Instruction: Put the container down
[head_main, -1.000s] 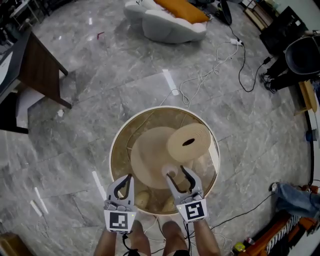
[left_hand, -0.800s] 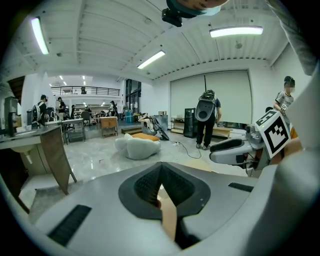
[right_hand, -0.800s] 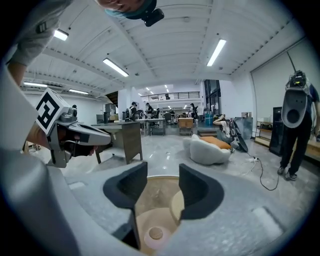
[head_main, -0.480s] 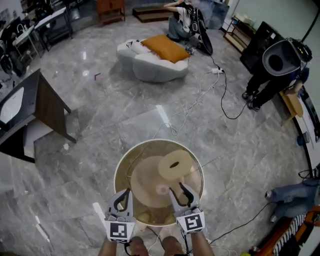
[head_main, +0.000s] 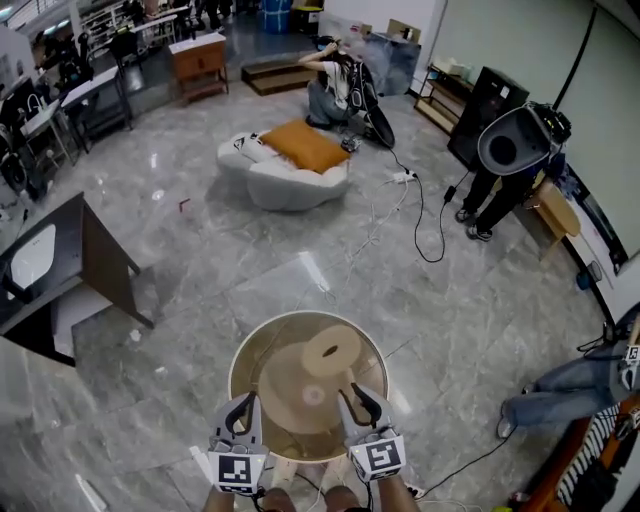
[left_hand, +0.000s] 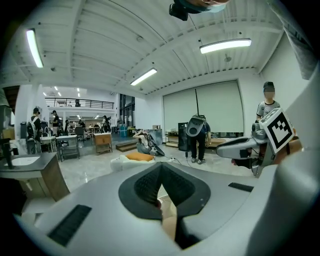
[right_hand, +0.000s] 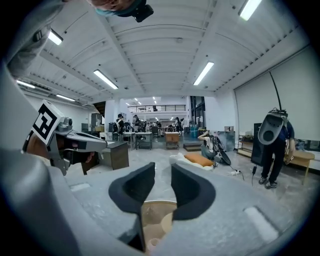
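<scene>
Left gripper (head_main: 250, 399) — closed — and right gripper (head_main: 355, 391), narrowing empty, are rising off the round tan woven container (head_main: 248, 352). Open grey stone floor (head_main: 200, 270) is ringing it.

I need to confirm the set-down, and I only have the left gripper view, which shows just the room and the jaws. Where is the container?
Observer: The head view shows the round container standing on the grey floor.
Operator: Is the right gripper on it?
Observer: No. The right gripper has just been closing its jaws, but they stand apart with nothing between the pads. The container shows below through the gap.
Operator: What is inside it?
Observer: A tan dome with a tan ring lying over its edge.
</scene>
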